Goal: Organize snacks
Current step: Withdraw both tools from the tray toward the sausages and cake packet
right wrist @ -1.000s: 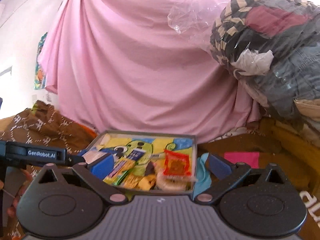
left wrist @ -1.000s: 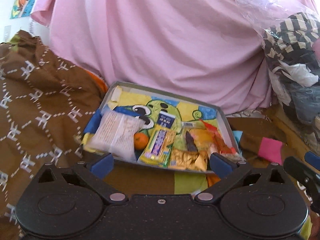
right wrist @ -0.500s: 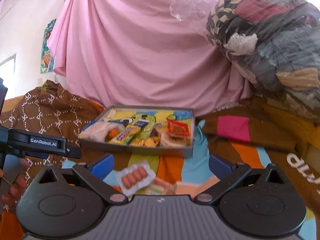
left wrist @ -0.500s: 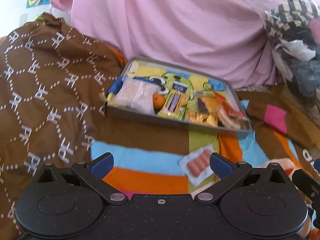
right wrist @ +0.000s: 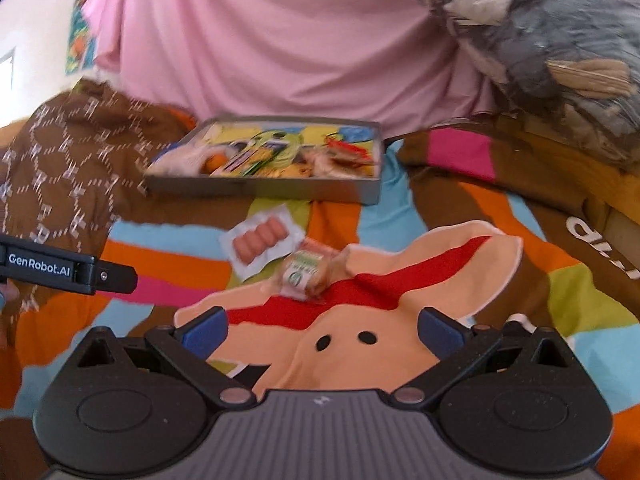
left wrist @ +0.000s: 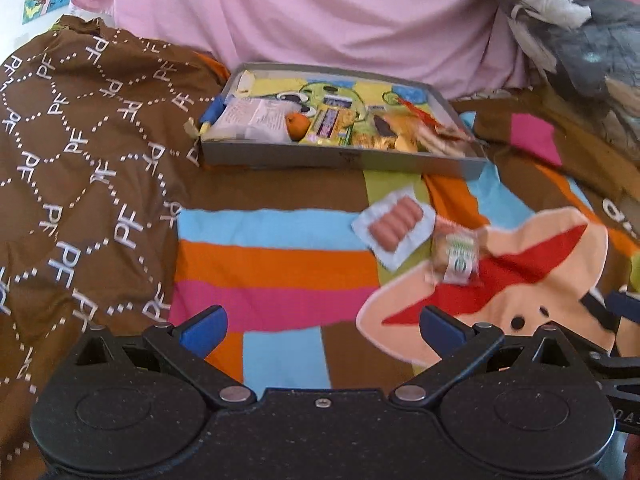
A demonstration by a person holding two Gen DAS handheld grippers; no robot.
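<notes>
A grey tray (left wrist: 340,158) (right wrist: 260,190) lies far ahead on the striped blanket, filled with several snack packs, among them a white packet (left wrist: 250,118), an orange fruit (left wrist: 298,124) and a yellow bar (left wrist: 328,124). Outside it, on the blanket, lie a white pack of sausages (left wrist: 394,226) (right wrist: 260,240) and a clear wrapped bun pack with a green label (left wrist: 458,256) (right wrist: 306,272). My left gripper (left wrist: 322,326) is open and holds nothing. My right gripper (right wrist: 322,330) is open too, just short of the bun pack.
A brown patterned cloth (left wrist: 80,160) is heaped on the left. Pink drape (left wrist: 320,12) hangs behind the tray. A bag of clothes (right wrist: 552,40) is piled at the right. The other gripper's arm (right wrist: 68,268) reaches in from the left of the right wrist view.
Both grippers have pulled back from the tray and tilted down. The sausage pack and bun pack on the blanket have come into view. Both stay open.
</notes>
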